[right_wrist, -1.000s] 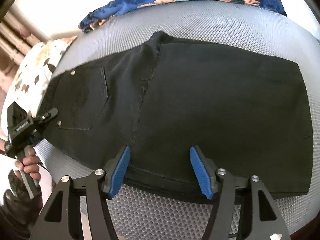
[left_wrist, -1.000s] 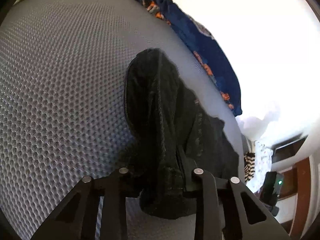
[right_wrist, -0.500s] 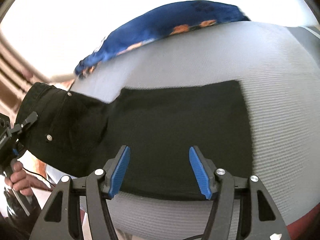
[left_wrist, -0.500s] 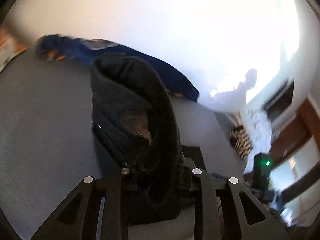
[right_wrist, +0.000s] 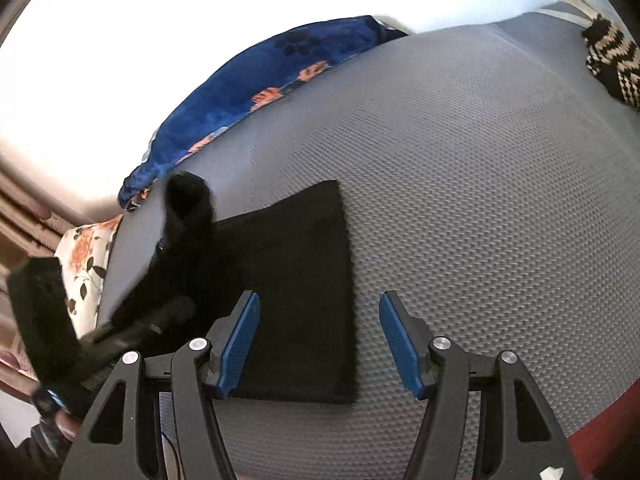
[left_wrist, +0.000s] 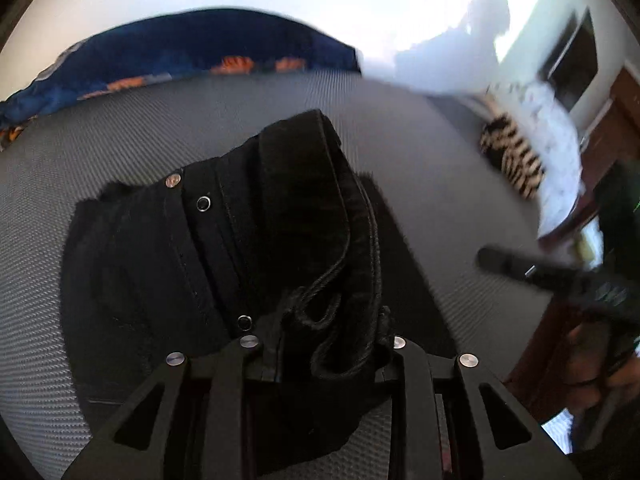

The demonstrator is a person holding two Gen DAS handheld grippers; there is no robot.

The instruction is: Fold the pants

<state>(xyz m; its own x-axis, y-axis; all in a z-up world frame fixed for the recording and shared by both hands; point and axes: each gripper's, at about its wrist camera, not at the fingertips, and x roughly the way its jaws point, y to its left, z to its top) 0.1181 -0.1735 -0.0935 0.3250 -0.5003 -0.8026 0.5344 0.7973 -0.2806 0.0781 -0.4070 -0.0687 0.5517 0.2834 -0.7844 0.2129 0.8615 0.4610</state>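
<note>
The black pants (left_wrist: 248,248) lie on a grey textured mattress (left_wrist: 432,184). My left gripper (left_wrist: 320,344) is shut on the bunched waistband and holds it lifted over the folded legs. In the right wrist view the folded leg part (right_wrist: 304,296) lies flat, and the lifted waist end (right_wrist: 188,216) rises at the left. My right gripper (right_wrist: 318,344) is open and empty, hovering over the right edge of the folded legs. The left gripper (right_wrist: 132,328) shows blurred at the lower left there.
A blue blanket with orange flowers (right_wrist: 280,84) lies along the mattress's far edge. A floral pillow (right_wrist: 88,264) sits at the left. A black and white striped cloth (right_wrist: 616,64) lies at the far right. Wooden furniture (left_wrist: 616,112) stands past the bed.
My left gripper has carried the waist end up and over toward the folded legs. My right gripper has shifted right, staying open, so the pants now sit left of it.
</note>
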